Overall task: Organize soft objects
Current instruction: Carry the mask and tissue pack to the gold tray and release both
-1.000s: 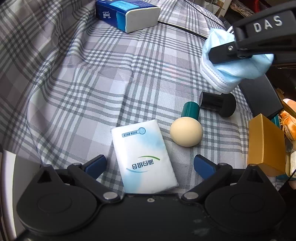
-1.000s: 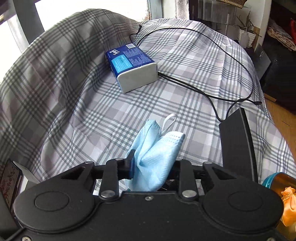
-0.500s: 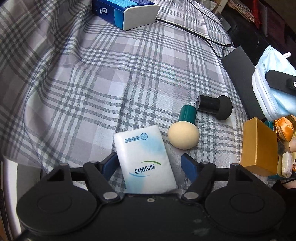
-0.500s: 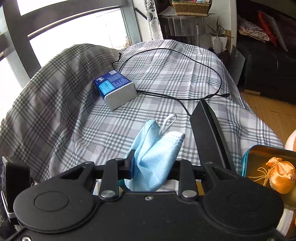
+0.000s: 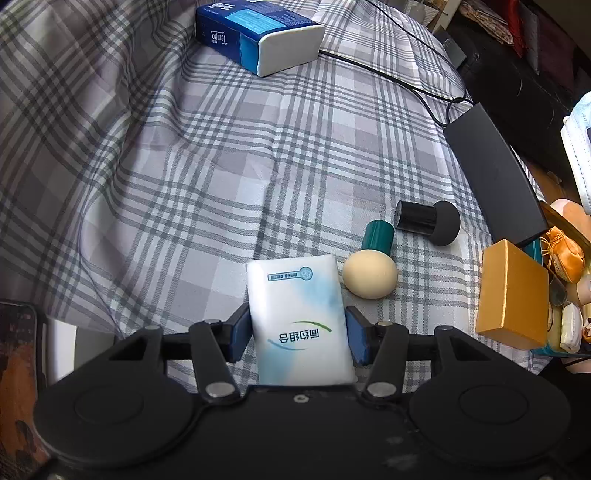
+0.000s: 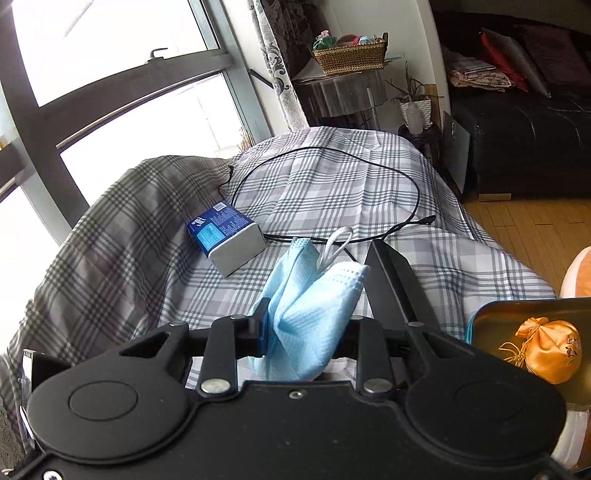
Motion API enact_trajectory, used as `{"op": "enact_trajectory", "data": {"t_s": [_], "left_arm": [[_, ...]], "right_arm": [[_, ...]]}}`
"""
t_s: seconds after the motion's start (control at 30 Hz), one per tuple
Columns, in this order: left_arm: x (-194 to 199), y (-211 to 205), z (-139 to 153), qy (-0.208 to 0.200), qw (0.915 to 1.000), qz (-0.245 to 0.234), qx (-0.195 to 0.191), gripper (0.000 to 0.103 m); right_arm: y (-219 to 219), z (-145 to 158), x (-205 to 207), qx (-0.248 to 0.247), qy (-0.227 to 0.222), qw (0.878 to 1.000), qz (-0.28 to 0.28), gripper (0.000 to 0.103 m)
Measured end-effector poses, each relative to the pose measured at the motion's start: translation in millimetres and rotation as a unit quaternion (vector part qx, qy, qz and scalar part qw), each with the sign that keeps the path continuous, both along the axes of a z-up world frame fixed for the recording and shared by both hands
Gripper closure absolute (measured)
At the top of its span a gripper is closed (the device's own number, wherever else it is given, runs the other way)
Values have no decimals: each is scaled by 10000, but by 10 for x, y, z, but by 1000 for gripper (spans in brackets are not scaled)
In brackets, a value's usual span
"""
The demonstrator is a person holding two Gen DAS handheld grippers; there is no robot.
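A white and blue tissue pack (image 5: 295, 295) lies on the plaid cloth (image 5: 184, 166) between the blue pads of my left gripper (image 5: 298, 334). Its jaws are closing, and both pads touch the pack's sides. My right gripper (image 6: 304, 328) is shut on a crumpled light blue face mask (image 6: 314, 291), held in the air above the cloth. The mask (image 5: 580, 155) also shows at the right edge of the left wrist view. To the right of it sits an open tin (image 6: 517, 306) with an orange satin pouch (image 6: 550, 347) inside.
A blue tissue box (image 5: 255, 33) lies at the far side, with a black cable (image 6: 369, 166) behind it. Beside the pack are a beige sponge on a green handle (image 5: 369, 273) and a black one (image 5: 428, 219). A gold box (image 5: 511, 295) and a black slab (image 5: 495, 173) stand at the right.
The left jaws have come in from wide open onto the tissue pack. The right gripper has carried the mask to the right and higher, bringing the tin and pouch into its view.
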State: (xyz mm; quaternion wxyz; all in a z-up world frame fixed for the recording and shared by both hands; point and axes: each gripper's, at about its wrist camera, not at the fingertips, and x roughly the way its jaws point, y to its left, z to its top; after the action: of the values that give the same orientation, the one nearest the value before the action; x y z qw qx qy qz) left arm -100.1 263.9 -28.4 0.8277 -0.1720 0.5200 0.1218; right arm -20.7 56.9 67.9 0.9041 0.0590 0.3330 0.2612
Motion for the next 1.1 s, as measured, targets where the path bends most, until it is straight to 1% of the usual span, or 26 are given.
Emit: {"op": "enact_trajectory", "data": {"t_s": [0.17, 0.3, 0.4, 0.47, 0.6, 0.7, 0.87, 1.0, 1.1], "left_arm": [[-35, -54, 228, -137, 9996, -29, 246, 53], [-31, -187, 386, -241, 9991, -145, 329, 53], [32, -351, 504, -319, 9985, -347, 286, 53], [109, -503, 591, -369, 9976, -534, 244, 53], [290, -874, 755, -488, 9940, -956, 205, 53], [442, -1212, 856, -591, 9894, -1312, 209, 53], [722, -1753, 940, -721, 9799, -1850, 179, 53], [1006, -2180, 917, -768, 9719, -2211, 264, 53], [1201, -2407, 868, -717, 9678, -2407, 191, 53]], "right_arm": [[-234, 87, -5, 314, -92, 9987, -403, 75], [-462, 132, 7, 434, -130, 9944, -958, 75], [-631, 141, 27, 437, -111, 9884, -1449, 75], [-778, 129, 58, 395, -39, 9813, -1885, 75], [-1151, 61, 124, 472, 319, 9599, -2745, 75], [-1381, 51, 106, 392, 370, 9437, -3264, 75], [-1702, 93, 25, 400, 364, 9218, -3839, 75], [-1914, 147, 14, 563, 393, 9066, -4165, 75], [-2049, 201, 48, 723, 391, 8964, -4356, 75]]}}
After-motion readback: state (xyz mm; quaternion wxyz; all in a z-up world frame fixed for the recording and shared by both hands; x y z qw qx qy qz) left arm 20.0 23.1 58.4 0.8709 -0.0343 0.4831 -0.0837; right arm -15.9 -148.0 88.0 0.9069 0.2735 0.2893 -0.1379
